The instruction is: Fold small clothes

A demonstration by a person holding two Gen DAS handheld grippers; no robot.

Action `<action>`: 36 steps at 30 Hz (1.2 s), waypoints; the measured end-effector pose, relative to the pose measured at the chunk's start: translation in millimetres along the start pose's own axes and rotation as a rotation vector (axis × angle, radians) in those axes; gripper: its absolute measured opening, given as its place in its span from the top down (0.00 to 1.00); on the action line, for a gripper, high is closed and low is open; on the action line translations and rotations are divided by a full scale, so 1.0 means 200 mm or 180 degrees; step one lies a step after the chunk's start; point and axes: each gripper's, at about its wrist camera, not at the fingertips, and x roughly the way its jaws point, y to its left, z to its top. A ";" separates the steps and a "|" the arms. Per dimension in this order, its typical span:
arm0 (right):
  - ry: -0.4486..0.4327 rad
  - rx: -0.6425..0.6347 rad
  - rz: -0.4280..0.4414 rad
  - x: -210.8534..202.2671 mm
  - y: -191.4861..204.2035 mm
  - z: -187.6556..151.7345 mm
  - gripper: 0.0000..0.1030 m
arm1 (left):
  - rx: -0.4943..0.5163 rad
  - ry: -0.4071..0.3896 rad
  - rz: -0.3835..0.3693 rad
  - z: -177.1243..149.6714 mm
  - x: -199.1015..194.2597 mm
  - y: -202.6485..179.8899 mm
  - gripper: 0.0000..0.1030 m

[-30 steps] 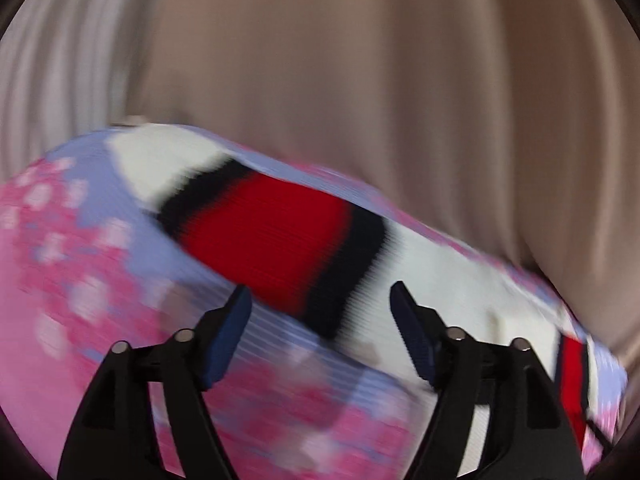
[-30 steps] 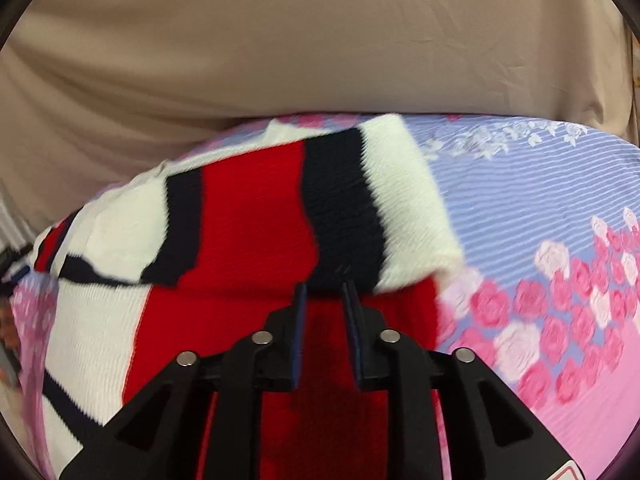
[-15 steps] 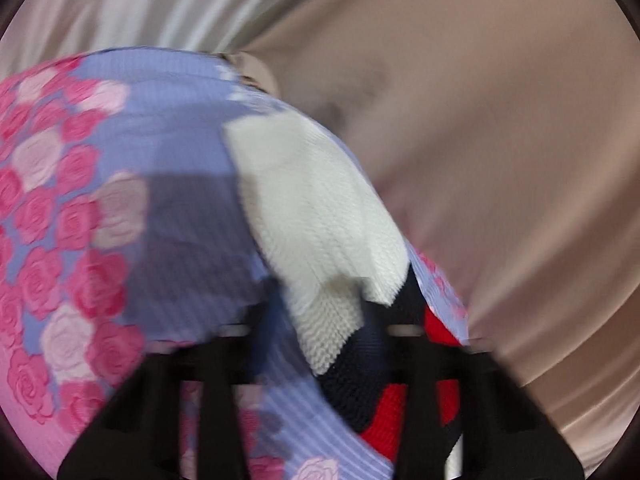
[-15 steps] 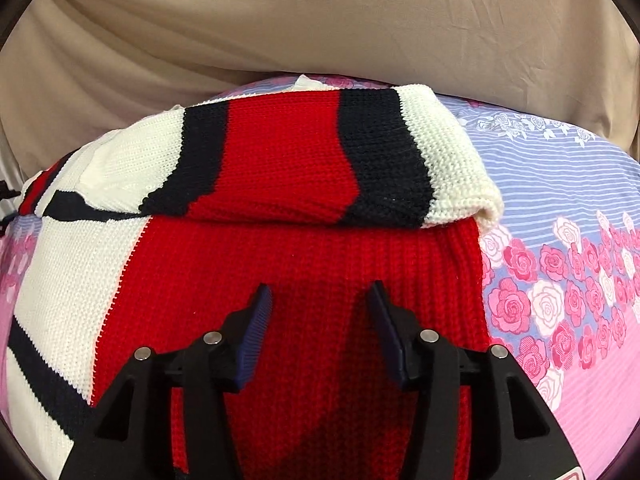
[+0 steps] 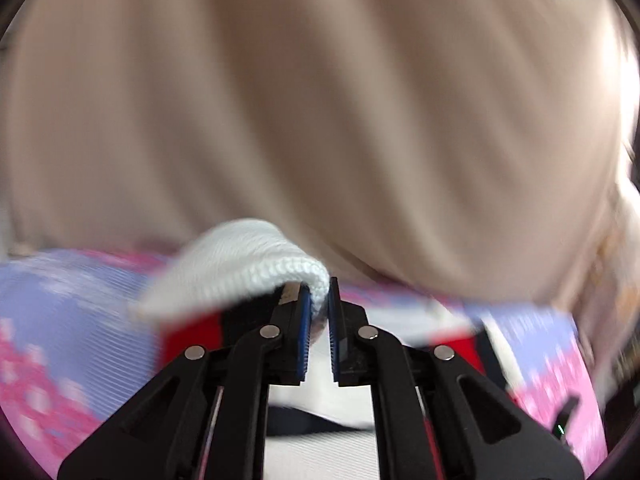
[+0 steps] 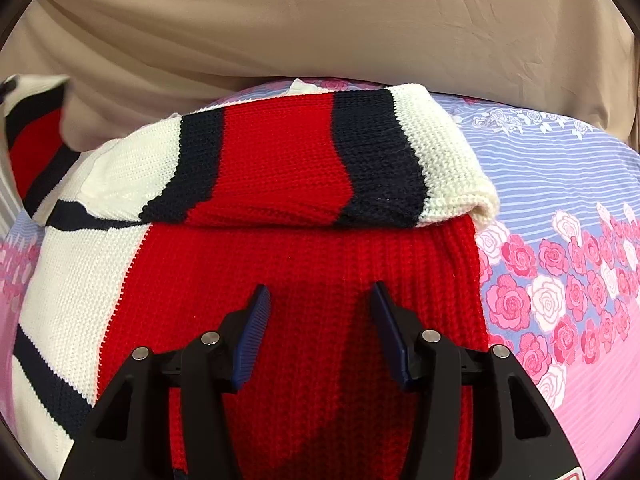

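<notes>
Between left gripper (image 5: 318,304) jaws: white sweater (image 6: 280,184) cuff (pinched tight).

No readable text, label, brand, number or sign anywhere in either view; only a red-edged scrap of a sticker (image 6: 570,475) at the bottom right edge of the right wrist view, cut off by the frame, nothing on it legible
</notes>
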 end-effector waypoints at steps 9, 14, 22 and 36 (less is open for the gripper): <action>-0.0124 0.0240 0.0198 -0.05 -0.08 -0.01 0.39 | 0.0190 0.0986 -0.0202 -0.71 0.48 -0.46 0.65; -0.0266 0.0206 0.0366 -0.11 -0.07 0.03 0.38 | -0.0092 0.0604 0.0170 -0.63 0.19 -0.16 0.45; 0.0102 0.0226 0.0826 0.01 0.03 0.29 0.35 | -0.1459 0.0712 0.0200 -0.56 0.16 0.46 0.42; -0.0813 0.0411 0.0903 -0.28 0.07 0.63 0.93 | -0.1743 0.0725 0.0198 -0.46 0.22 0.55 0.89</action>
